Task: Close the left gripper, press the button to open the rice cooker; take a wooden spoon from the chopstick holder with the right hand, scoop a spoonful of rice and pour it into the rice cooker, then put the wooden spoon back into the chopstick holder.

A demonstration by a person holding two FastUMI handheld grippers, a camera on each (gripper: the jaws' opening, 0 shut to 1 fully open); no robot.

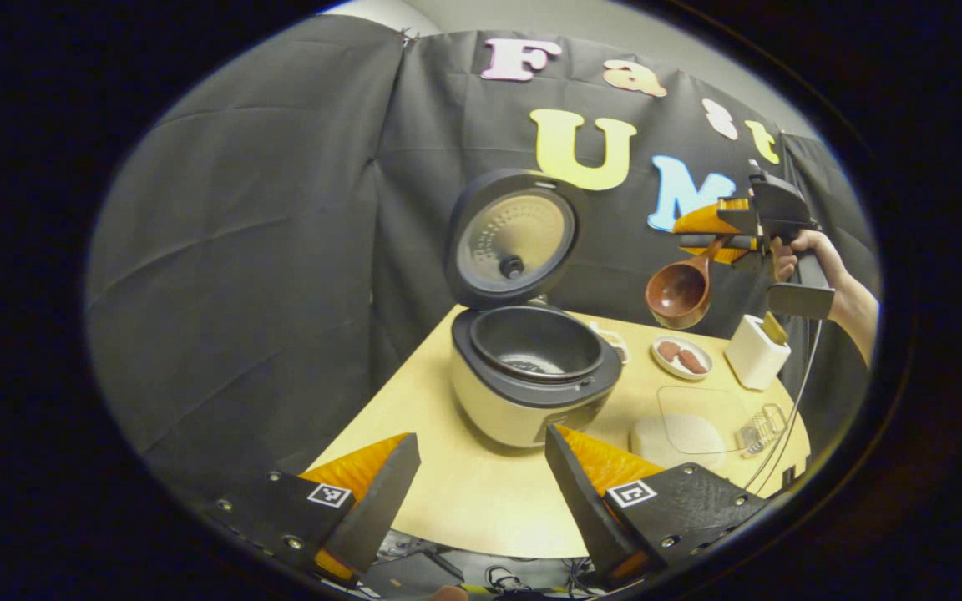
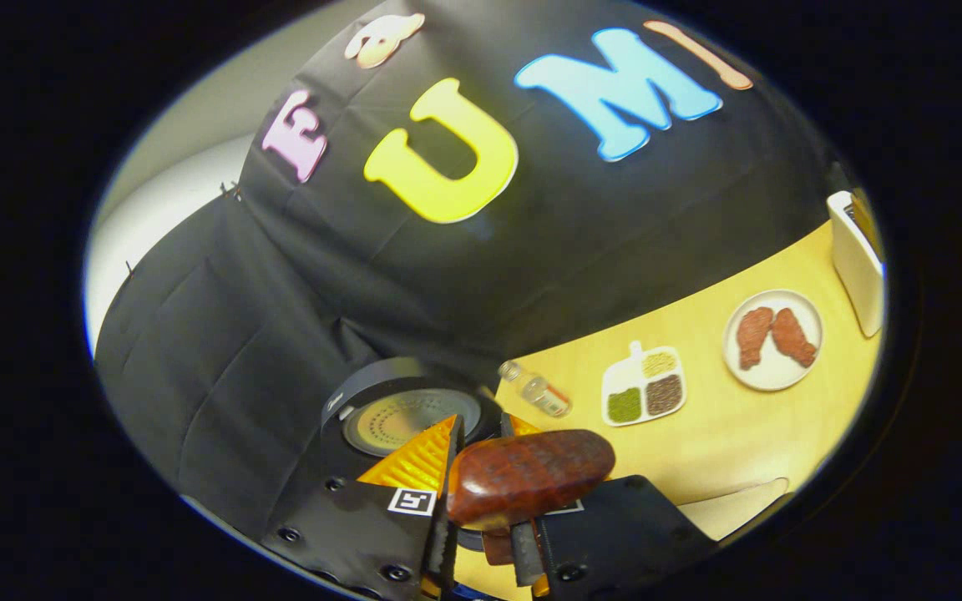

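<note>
The rice cooker (image 1: pixel 531 376) stands lid-up mid-table (image 1: pixel 464 492); any brand writing on it is too small to read. The left gripper (image 1: pixel 481 492) is spread wide and empty. The right gripper (image 1: pixel 727 238) pinches the wooden spoon (image 1: pixel 681 292) by its handle, above the table's far right corner.

Left gripper (image 1: pixel 481 492) hangs low at six o'clock of its own view, fingers spread wide apart, nothing between them. Up at three o'clock the right gripper (image 1: pixel 719 238) sits raised, a bare hand (image 1: pixel 807 255) wrapped on its grip, jaws clamped on the handle of a reddish-brown wooden spoon (image 1: pixel 681 292), bowl hanging down.
</note>
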